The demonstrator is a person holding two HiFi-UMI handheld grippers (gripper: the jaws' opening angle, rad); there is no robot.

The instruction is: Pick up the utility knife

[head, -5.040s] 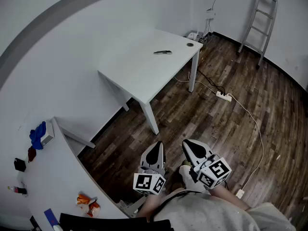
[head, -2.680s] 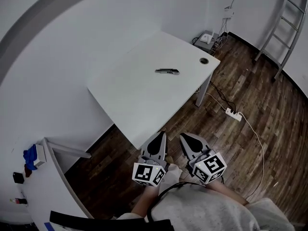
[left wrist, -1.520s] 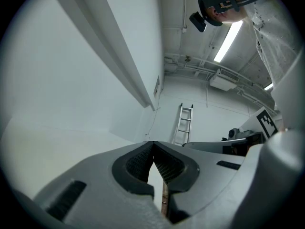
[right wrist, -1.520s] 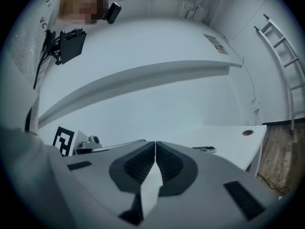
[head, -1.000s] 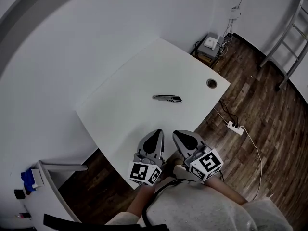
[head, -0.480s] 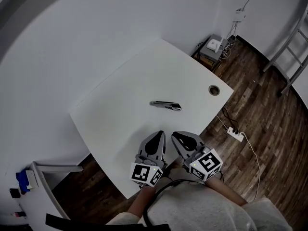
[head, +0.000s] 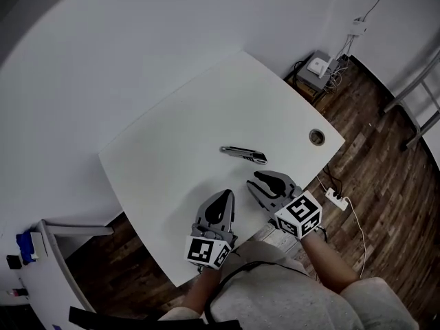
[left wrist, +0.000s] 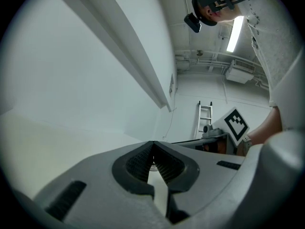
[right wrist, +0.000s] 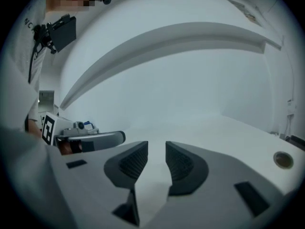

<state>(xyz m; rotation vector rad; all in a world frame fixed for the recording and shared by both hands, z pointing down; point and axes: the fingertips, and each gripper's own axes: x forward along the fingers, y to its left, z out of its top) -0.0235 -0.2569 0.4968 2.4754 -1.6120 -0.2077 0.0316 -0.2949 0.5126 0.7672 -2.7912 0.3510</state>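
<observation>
Just beyond right tool [head: 256,179] — utility knife [head: 243,154]

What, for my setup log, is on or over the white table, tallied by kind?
Dark slim utility knife: 1
Round cable grommet: 1
Grey two-jaw grippers: 2 (left gripper shut; right gripper jaws just opening, nothing between them)
Total: 4

- Table [head: 172,139]: plain white.
- Knife [head: 243,154]: dark grey and black.
- Floor [head: 385,177]: dark brown wood planks, streaky grain.
- Wall [head: 103,47]: plain pale grey-white.
- Power strip [head: 336,198]: white, with a white cable.
- Shirt [head: 275,301]: light grey.
</observation>
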